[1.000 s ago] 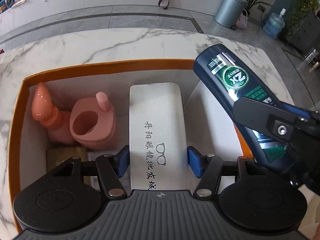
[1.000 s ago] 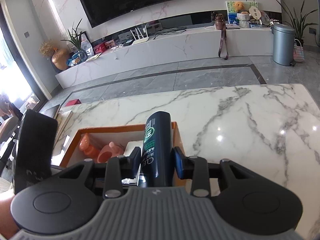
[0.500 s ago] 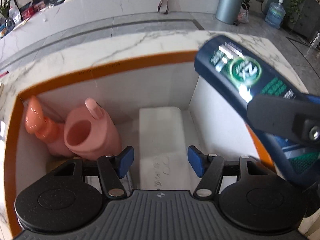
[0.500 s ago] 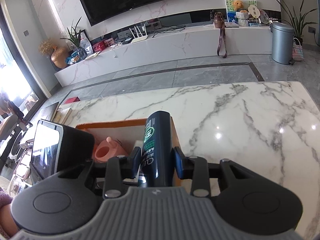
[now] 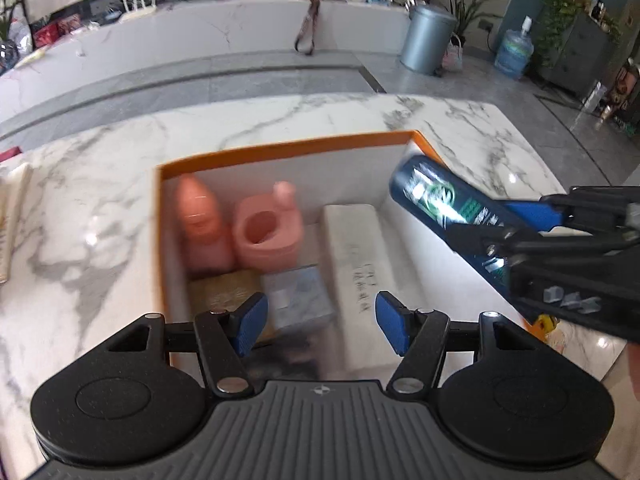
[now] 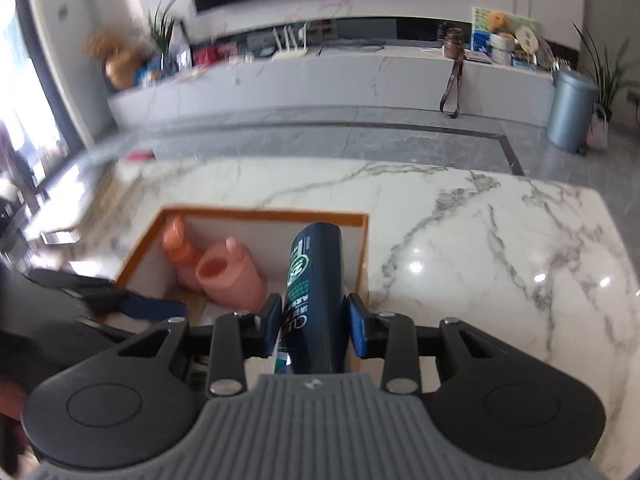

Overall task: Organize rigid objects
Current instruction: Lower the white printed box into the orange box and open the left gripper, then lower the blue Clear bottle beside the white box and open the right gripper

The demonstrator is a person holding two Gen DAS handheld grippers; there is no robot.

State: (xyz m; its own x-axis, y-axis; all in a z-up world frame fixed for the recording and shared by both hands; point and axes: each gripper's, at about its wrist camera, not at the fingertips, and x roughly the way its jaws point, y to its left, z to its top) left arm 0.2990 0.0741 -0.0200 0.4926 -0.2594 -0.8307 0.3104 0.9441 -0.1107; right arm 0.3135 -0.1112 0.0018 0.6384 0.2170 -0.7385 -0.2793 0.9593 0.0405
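An orange-rimmed box (image 5: 280,145) with white walls sits on the marble table; it also shows in the right wrist view (image 6: 264,213). Inside are a pink bottle (image 5: 200,224), a pink jug (image 5: 266,236), a white glasses case (image 5: 356,252), a gold box (image 5: 224,290) and a grey box (image 5: 298,292). My right gripper (image 6: 314,326) is shut on a dark blue shampoo bottle (image 6: 314,280), held tilted over the box's right side (image 5: 440,200). My left gripper (image 5: 320,322) is open and empty above the box's near edge.
The marble table (image 6: 500,260) stretches to the right of the box. A stack of flat items (image 5: 12,216) lies at the table's left edge. A grey bin (image 5: 426,40) stands on the floor beyond.
My left gripper has let go of the white glasses case, which now lies in the box, and pulled back and up. The right gripper has carried the shampoo bottle further over the box.
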